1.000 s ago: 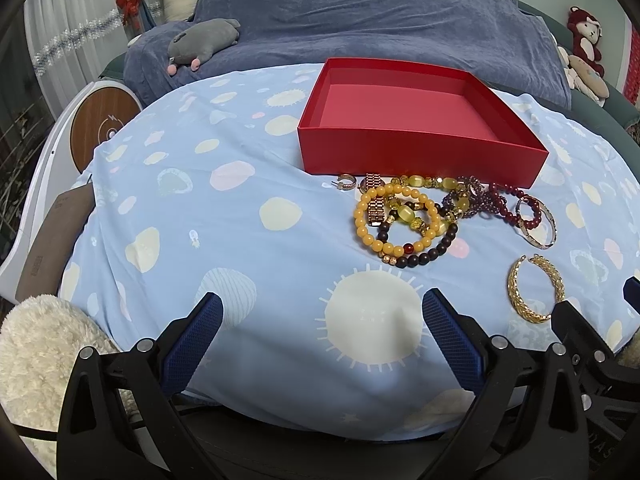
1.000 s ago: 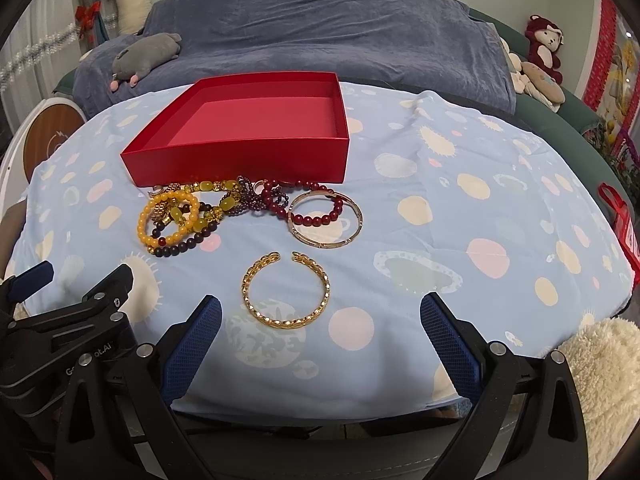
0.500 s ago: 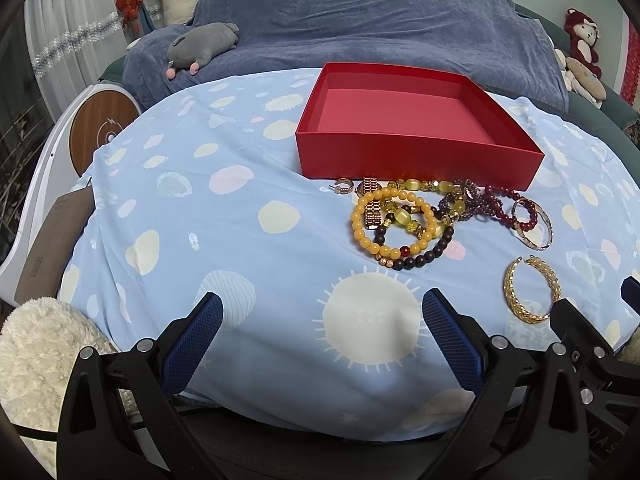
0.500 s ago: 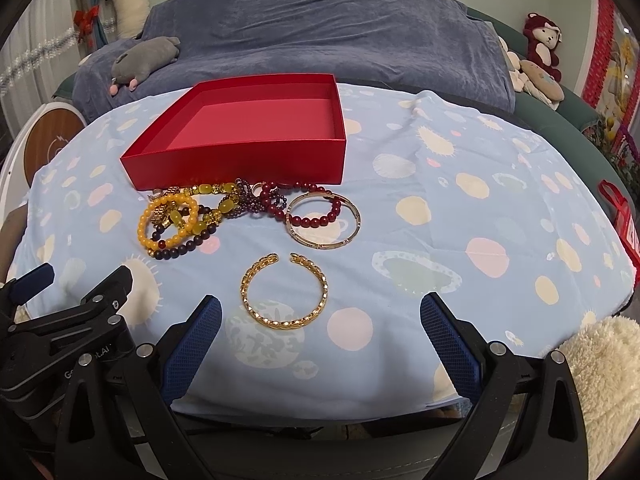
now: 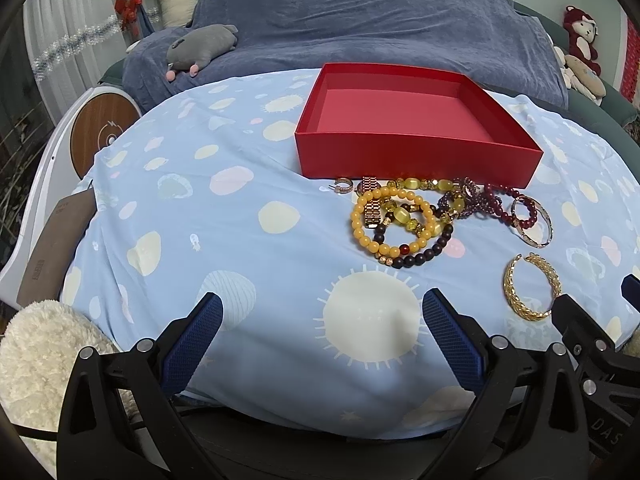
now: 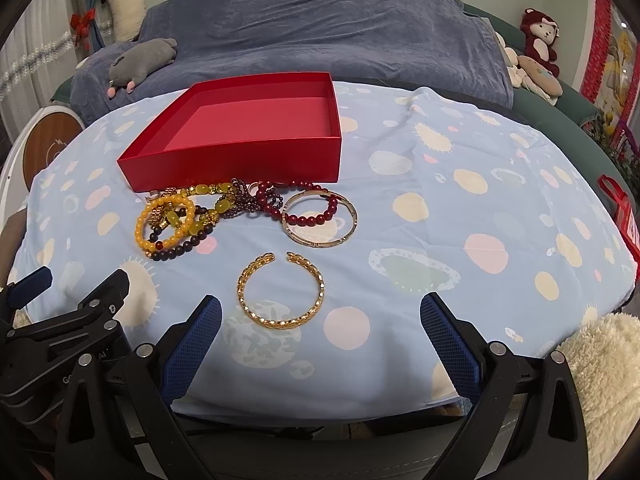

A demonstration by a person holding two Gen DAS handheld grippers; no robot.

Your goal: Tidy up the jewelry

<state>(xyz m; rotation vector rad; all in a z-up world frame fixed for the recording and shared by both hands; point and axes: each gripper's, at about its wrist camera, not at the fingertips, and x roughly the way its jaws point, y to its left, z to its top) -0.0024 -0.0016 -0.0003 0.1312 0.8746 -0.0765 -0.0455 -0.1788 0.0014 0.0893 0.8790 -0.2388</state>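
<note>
Right now both claws, the left gripper and right gripper, hang released and empty at the near edge, the gold cuff bracelet lying alone nearest the right, bead tangle crowding the empty red box.

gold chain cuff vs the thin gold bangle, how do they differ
The gold chain cuff has an open gap and lies alone; the thin gold bangle is a closed ring overlapped by dark red beads. The cuff looks braided, the bangle smooth and segmented. Both lie flat on the cloth outside the red box.
</note>
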